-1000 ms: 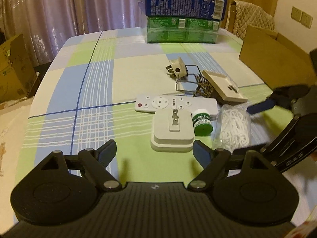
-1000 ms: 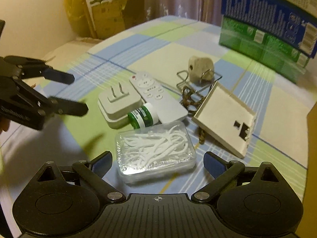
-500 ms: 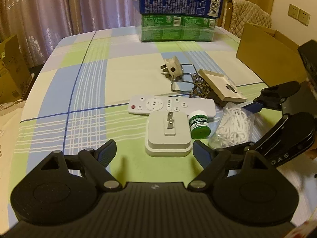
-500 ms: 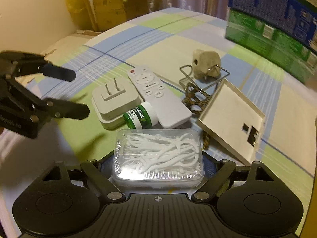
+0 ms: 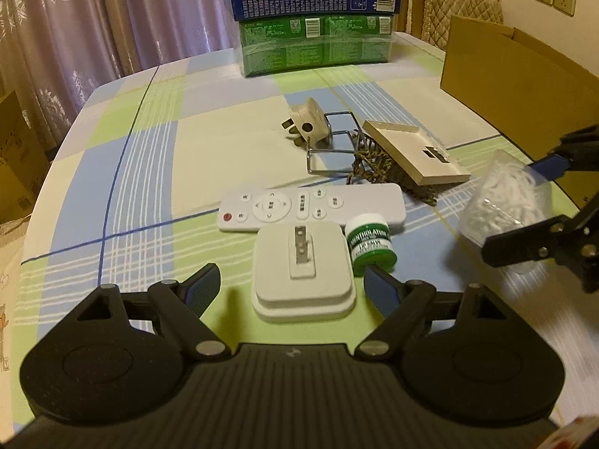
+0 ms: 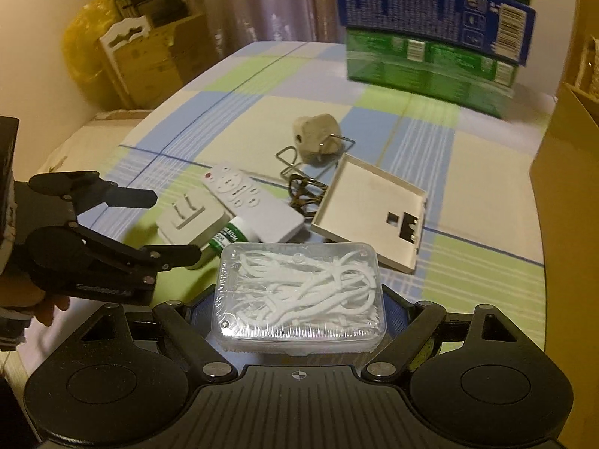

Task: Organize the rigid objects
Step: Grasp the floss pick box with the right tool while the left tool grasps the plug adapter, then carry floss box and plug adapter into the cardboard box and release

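My right gripper is shut on a clear box of white floss picks and holds it above the table; it also shows in the left wrist view. My left gripper is open, its fingers either side of a white plug adapter. Beside the adapter lie a green jar, a white remote, a beige plug, a wire clip with a dark cord and a beige wall plate.
Stacked blue and green boxes stand at the table's far edge. An open cardboard box stands at the right. A checked cloth covers the table. Curtains and cartons are beyond the left edge.
My right gripper closed on the floss pick box and lifted it off the table. My left gripper moved closer to the white plug adapter.
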`<action>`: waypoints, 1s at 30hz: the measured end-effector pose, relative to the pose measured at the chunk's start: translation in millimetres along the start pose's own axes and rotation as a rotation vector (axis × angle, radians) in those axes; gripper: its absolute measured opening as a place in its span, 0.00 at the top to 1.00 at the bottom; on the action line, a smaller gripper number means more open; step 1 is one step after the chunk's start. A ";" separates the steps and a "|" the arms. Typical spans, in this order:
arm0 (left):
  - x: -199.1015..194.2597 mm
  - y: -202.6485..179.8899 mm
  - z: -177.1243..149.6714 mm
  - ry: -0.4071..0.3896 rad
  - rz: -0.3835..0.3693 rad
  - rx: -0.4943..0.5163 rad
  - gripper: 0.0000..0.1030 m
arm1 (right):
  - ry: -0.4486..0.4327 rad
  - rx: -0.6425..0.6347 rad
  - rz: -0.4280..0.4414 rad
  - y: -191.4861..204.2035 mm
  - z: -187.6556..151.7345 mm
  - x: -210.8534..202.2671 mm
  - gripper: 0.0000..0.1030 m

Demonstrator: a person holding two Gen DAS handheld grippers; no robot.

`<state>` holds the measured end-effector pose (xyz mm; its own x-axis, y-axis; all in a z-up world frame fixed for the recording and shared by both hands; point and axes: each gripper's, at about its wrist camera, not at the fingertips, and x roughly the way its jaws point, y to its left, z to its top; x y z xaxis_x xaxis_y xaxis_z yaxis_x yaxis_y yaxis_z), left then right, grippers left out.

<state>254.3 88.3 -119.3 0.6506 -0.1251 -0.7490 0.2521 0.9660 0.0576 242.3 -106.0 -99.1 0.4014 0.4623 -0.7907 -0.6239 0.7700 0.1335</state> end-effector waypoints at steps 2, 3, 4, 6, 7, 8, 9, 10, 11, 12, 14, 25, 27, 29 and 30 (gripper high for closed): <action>6.0 -2.0 2.2 0.005 -0.003 0.005 0.22 | -0.004 -0.003 -0.006 -0.4 0.3 0.7 0.20; 8.4 -3.1 2.5 0.008 0.001 0.007 0.22 | -0.005 -0.004 -0.010 -0.2 0.0 0.5 0.20; 11.2 -4.2 2.6 0.011 0.006 0.009 0.23 | -0.006 -0.004 -0.010 0.0 0.0 0.7 0.20; 16.6 -6.1 2.8 0.022 0.009 0.014 0.23 | -0.009 -0.001 -0.005 -0.7 0.1 1.0 0.20; 18.5 -6.2 2.6 0.025 0.012 0.016 0.23 | -0.010 0.000 -0.004 -0.7 0.3 1.1 0.20; 20.4 -6.4 2.4 0.027 0.014 0.019 0.23 | -0.011 0.000 -0.003 -1.0 0.2 1.2 0.20; 21.2 -5.9 1.9 0.026 0.014 0.017 0.25 | -0.011 -0.002 -0.003 -0.4 0.0 1.3 0.20; 21.9 -5.4 1.7 0.025 0.011 0.015 0.28 | -0.012 -0.003 -0.003 -0.2 0.0 1.2 0.20; 22.0 -5.3 1.4 0.025 0.008 0.015 0.30 | -0.012 -0.004 -0.004 0.1 -0.1 1.4 0.20; 21.7 -5.2 0.8 0.025 0.006 0.017 0.34 | -0.012 -0.004 -0.004 0.1 -0.2 1.3 0.20; 21.5 -5.0 0.5 0.025 0.008 0.012 0.37 | -0.014 -0.003 -0.002 0.4 -0.1 0.7 0.20; -7.8 -6.2 -6.4 0.034 0.003 -0.073 0.41 | -0.063 0.021 -0.023 2.4 -1.4 -14.4 0.20; -17.3 -11.7 -6.3 0.023 0.001 -0.071 0.41 | -0.073 0.026 -0.027 3.0 -3.6 -19.1 0.20; -25.7 -17.0 -4.8 0.009 -0.004 -0.064 0.41 | -0.083 0.034 -0.033 3.1 -5.9 -24.6 0.20; -30.2 -19.8 -3.7 0.002 -0.005 -0.061 0.41 | -0.091 0.041 -0.038 2.8 -7.6 -28.3 0.20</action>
<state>227.0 73.8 -100.2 0.6476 -0.1299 -0.7508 0.2114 0.9773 0.0132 224.1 -120.3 -80.9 0.4849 0.4687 -0.7383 -0.5794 0.8046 0.1302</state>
